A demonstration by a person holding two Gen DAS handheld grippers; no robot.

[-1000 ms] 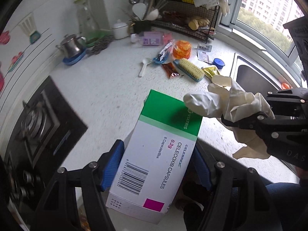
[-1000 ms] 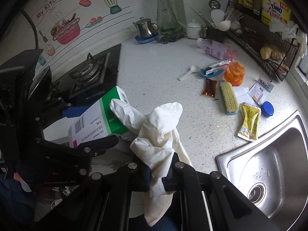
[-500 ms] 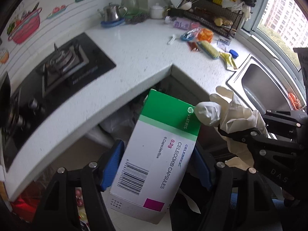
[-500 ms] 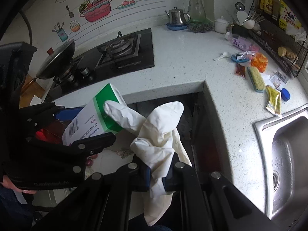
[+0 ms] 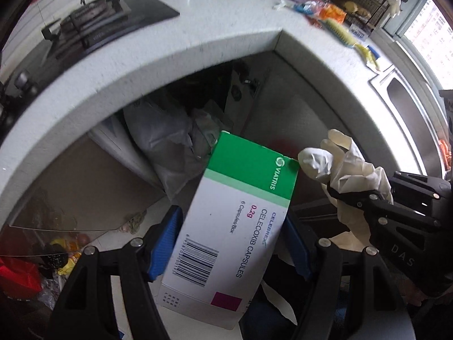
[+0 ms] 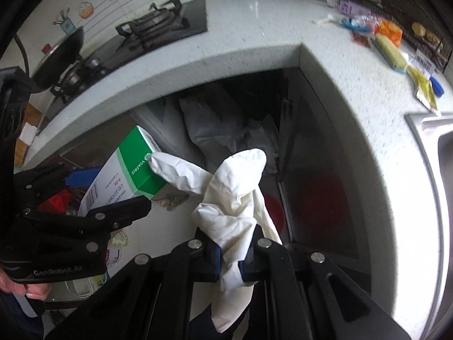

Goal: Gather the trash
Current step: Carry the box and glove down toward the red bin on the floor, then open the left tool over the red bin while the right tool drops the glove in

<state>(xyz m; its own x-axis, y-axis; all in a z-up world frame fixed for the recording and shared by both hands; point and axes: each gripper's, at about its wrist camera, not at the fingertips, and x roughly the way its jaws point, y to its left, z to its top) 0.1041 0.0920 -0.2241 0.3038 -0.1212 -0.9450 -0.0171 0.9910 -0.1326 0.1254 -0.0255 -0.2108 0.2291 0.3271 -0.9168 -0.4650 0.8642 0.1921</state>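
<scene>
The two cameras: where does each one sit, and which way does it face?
Left wrist: on the left tool, facing the space under the counter; its fingers clamp the box; the right tool shows.
Right wrist: on the right tool, facing likewise; it grips the glove; the left tool shows.
Shared: box, glove, counter, stove.

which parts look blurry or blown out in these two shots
Left wrist: counter and stove smeared by motion, window blown out, box sharp. Right wrist: counter edge streaked, sink side overexposed, glove crisp.
</scene>
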